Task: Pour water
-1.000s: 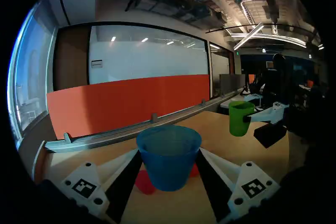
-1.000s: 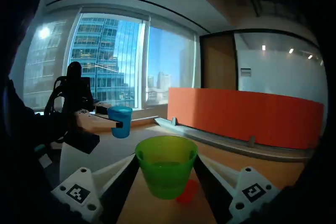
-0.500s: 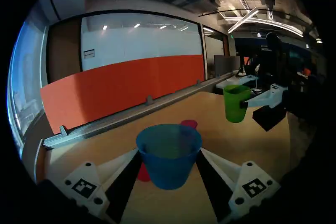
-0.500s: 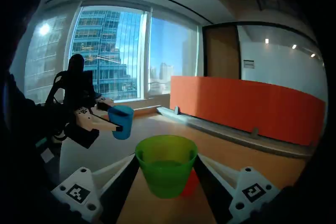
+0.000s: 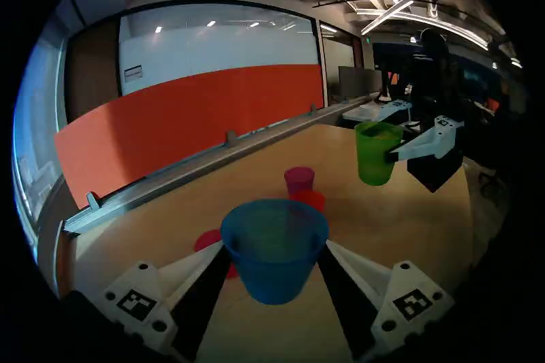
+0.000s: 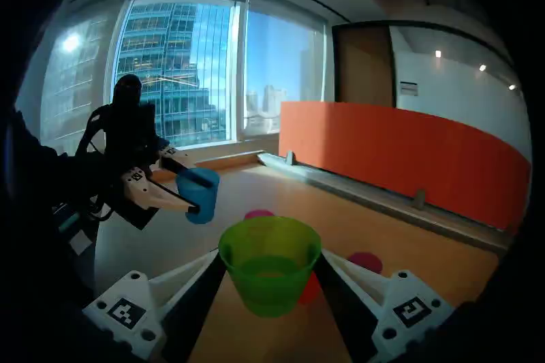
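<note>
Water shows as a shallow level low inside the translucent green plastic cup [image 6: 270, 281]. That cup is clamped between both fingers of the right gripper [image 6: 270, 259], upright, rim level, lifted off the counter. Judgement: this is the source, kept level so nothing spills before the pour.

Left gripper [image 5: 274, 248]: both fingers press on the translucent blue plastic cup [image 5: 274, 274], upright, mouth up, also off the counter. Cannot tell whether it holds any water. Judgement: this is the receiver, held open and steady for the stream.

Relative position:
- Left gripper view: the green cup lies at 2 o'clock of the blue cup, well apart.
- Right gripper view: the blue cup lies at 10 o'clock of the green cup.

Judgement: pour not yet begun. The gap must close and the green cup must tilt.

Outward: the light wooden counter [image 5: 388, 227] lies below both cups. In the left gripper view:
- a small magenta cup [image 5: 300, 178] stands upright at 12 o'clock beyond the blue cup;
- a small red cup [image 5: 312, 197] sits just beside it;
- a third reddish piece [image 5: 208, 239] lies at 9 o'clock, partly hidden, kind not clear.

An orange partition panel [image 5: 184, 118] runs behind the counter's far edge.

Counts: grippers 2; held cups 2 (1 green, 1 blue); small pieces on the counter 3.
</note>
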